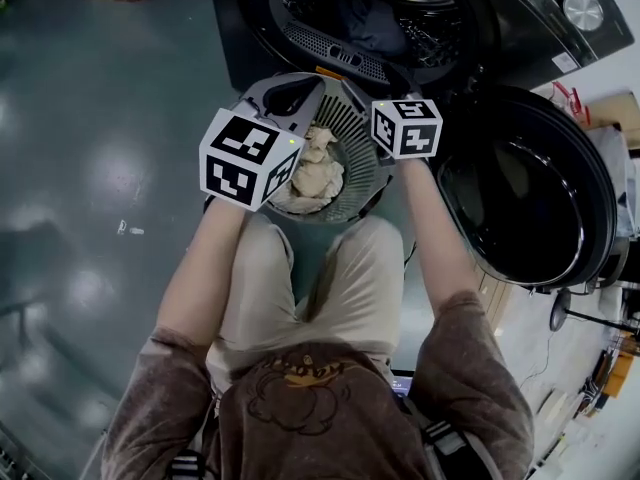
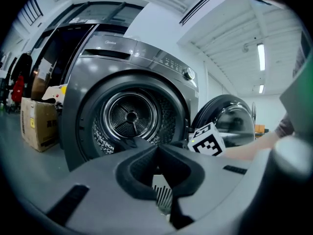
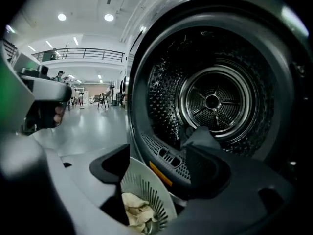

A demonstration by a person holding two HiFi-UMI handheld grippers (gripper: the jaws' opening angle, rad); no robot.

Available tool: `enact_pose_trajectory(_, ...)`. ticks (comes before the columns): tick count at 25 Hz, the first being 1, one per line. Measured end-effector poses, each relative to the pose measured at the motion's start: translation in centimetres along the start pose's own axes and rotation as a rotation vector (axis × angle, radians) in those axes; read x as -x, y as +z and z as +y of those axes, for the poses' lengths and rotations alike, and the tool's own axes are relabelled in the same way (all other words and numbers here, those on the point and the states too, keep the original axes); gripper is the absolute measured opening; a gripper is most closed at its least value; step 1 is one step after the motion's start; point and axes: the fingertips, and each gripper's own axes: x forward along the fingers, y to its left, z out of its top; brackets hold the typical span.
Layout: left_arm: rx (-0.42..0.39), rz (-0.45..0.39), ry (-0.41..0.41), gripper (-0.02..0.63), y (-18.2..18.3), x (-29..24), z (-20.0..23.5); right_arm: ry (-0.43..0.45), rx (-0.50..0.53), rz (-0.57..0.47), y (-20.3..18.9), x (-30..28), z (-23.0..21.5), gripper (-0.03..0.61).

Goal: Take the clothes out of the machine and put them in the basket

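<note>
The right tongs (image 3: 159, 156) stand wide apart and empty before the machine's drum (image 3: 212, 102); a dark garment (image 3: 201, 135) lies at its mouth; just below, the basket (image 3: 146, 182) holds a beige cloth (image 3: 134, 210). The left tongs (image 2: 156, 150) are closed tip to tip by the basket's rim.

Cardboard box (image 2: 39, 124) stands on the floor (image 1: 90, 168) to my L, w/ a red thing (image 2: 18, 89) beyond it, can't tell what. Floor's glossy grey-green w/ light glare; a small white scrap (image 1: 128, 229) lies on it. Overhead: tube lights (image 2: 260, 57) on a white ceiling. Far bkgd: balcony railing (image 3: 85, 54), chairs (image 3: 102, 101) below it, a person (image 3: 59, 75).
</note>
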Motion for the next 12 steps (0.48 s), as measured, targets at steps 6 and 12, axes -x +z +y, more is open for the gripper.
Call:
enact_pose_trajectory(6,0.019,0.003,-0.022,0.008,-0.1,-0.2,0.1,-0.083,0.035,0.061,0.3,-4.2,-4.8,0.356)
enact_pose_trajectory(12,0.034,0.014,-0.051,0.008,-0.4,-0.5,0.2,-0.194,0.056,0.121,0.1,-7.9,-8.5,0.356)
